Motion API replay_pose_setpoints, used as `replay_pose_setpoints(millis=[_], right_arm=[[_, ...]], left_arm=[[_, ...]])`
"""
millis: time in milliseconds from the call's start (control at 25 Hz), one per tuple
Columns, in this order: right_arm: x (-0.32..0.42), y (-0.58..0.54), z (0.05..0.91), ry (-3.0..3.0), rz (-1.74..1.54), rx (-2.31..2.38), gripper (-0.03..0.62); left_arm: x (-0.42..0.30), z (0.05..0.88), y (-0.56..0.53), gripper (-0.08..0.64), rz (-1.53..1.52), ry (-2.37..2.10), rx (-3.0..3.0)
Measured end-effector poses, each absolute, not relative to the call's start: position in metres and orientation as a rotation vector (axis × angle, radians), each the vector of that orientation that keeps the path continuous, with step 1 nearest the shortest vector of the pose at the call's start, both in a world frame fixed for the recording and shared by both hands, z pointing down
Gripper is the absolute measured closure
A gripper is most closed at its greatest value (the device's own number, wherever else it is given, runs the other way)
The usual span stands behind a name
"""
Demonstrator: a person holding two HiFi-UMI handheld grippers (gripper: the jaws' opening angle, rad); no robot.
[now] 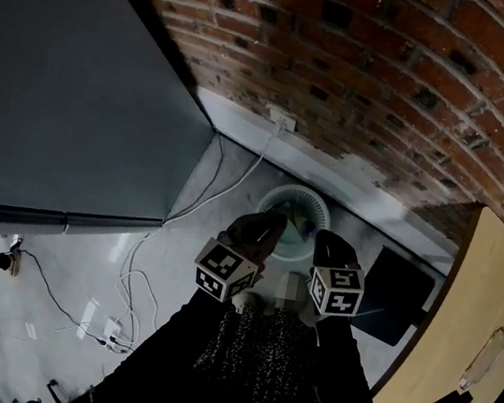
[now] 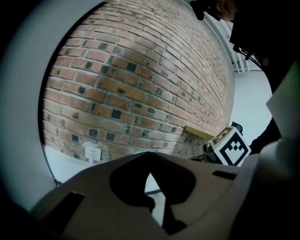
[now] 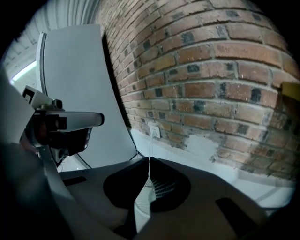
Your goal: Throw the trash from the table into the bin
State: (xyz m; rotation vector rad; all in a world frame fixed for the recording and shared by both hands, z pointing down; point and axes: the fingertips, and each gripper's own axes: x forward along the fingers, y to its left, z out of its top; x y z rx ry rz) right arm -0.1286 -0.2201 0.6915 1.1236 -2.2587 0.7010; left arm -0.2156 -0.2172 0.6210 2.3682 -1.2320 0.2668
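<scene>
A round pale bin (image 1: 295, 205) stands on the floor at the foot of the brick wall; something small and dark lies inside it, too dim to name. Both grippers hang side by side just above its near rim. My left gripper (image 1: 265, 229) has its jaws shut tip to tip (image 2: 148, 154) with nothing between them. My right gripper (image 1: 332, 246) is also shut and empty (image 3: 150, 159), and the bin's ribbed wall (image 3: 161, 188) shows through the gap behind its tips. No trash is visible in either grip.
The wooden table (image 1: 483, 327) curves along the right edge. A big grey panel (image 1: 64, 71) leans at the left. White cables (image 1: 132, 272) run from a wall socket (image 1: 282, 118) across the floor. A dark mat (image 1: 400, 295) lies right of the bin.
</scene>
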Motion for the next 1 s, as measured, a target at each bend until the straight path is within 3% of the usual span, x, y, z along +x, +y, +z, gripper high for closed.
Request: replay_pose_setpoints(millis=[1000], right_arm=[[-0.076, -0.149, 0.433, -2.394, 0.542, 1.516, 0.581]], left_arm=[[-0.199, 0.439, -0.15, 0.555, 0.194, -1.15, 2.534]])
